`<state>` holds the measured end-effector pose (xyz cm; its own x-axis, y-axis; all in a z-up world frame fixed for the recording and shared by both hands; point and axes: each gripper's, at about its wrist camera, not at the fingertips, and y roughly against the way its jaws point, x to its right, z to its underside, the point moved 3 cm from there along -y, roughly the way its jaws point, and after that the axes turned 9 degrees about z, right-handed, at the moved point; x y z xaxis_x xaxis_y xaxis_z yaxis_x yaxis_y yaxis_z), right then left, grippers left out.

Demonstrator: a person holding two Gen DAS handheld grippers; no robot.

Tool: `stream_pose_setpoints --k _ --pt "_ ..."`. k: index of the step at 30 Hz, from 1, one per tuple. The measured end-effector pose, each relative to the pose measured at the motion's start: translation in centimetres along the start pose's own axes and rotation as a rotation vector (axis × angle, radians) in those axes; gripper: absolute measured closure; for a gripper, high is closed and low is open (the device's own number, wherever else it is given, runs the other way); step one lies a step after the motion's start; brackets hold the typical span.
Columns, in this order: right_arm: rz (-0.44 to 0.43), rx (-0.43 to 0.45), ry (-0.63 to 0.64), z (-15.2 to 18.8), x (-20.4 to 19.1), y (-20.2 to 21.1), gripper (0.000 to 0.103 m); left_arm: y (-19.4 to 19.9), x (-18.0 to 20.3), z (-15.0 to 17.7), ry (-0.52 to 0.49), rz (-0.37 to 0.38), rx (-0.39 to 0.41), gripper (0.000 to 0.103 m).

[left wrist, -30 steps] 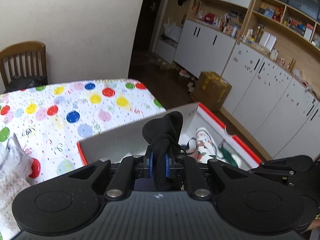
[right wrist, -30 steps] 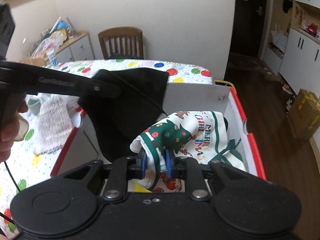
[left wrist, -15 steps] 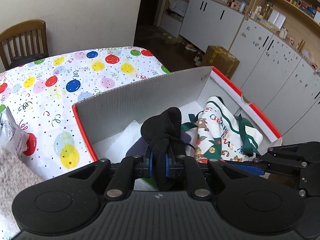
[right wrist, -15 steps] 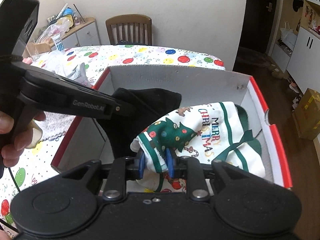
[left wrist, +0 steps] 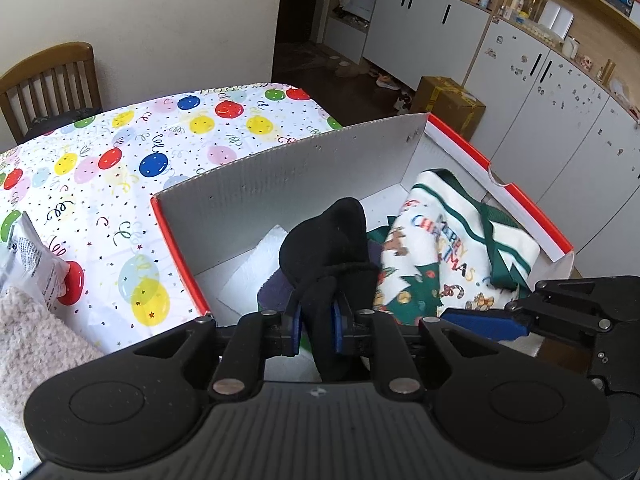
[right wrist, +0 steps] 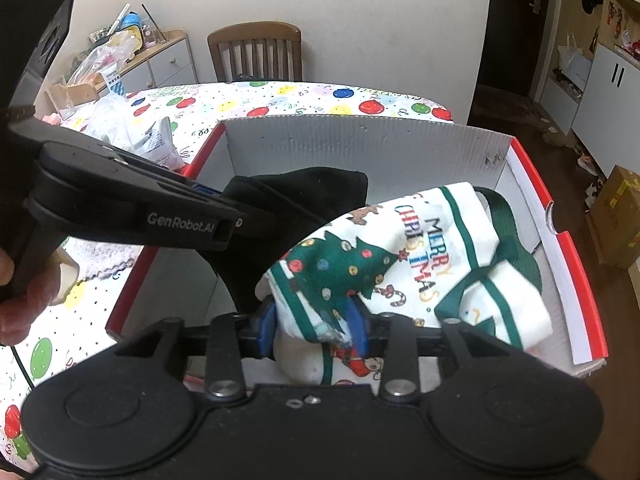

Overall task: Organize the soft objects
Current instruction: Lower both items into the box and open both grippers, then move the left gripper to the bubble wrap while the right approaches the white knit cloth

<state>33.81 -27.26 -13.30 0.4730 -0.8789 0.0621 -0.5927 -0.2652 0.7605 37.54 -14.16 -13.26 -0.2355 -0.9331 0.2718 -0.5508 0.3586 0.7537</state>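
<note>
My left gripper [left wrist: 316,330] is shut on a black cloth [left wrist: 326,246] and holds it inside the red-rimmed box [left wrist: 280,172]. My right gripper [right wrist: 314,328] is shut on a white and green Christmas cloth [right wrist: 424,256] printed "Merry Christmas", which lies in the same box [right wrist: 360,144] to the right of the black cloth [right wrist: 304,192]. The Christmas cloth also shows in the left wrist view [left wrist: 448,248]. A dark purple item [left wrist: 274,290] and white paper [left wrist: 256,264] lie under the black cloth.
The box stands on a table with a balloon-print cover [left wrist: 120,168]. A fluffy pale cloth [left wrist: 28,340] and a plastic packet [left wrist: 28,256] lie left of the box. A wooden chair [right wrist: 256,52] stands behind the table. White cabinets [left wrist: 540,92] and a cardboard box [left wrist: 448,104] stand at the right.
Both grippers have moved down into the box with their cloths. The Christmas cloth now rests lower in the box, and the black cloth hangs lower beside it.
</note>
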Motion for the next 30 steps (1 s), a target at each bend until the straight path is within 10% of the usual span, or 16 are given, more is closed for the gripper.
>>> stream_pose_setpoints --k 6,11,30 --pt "0.000 0.011 -0.004 0.0 -0.1 0.3 0.058 0.8 0.0 0.1 0.009 0.000 0.007 0.080" --pt "0.001 0.030 -0.016 -0.1 0.1 0.9 0.051 1.8 0.3 0.1 0.001 0.015 0.044 0.037" --pt "-0.082 0.186 -0.102 -2.4 -0.3 8.2 0.029 9.8 -0.6 0.9 -0.049 0.016 0.184 0.036"
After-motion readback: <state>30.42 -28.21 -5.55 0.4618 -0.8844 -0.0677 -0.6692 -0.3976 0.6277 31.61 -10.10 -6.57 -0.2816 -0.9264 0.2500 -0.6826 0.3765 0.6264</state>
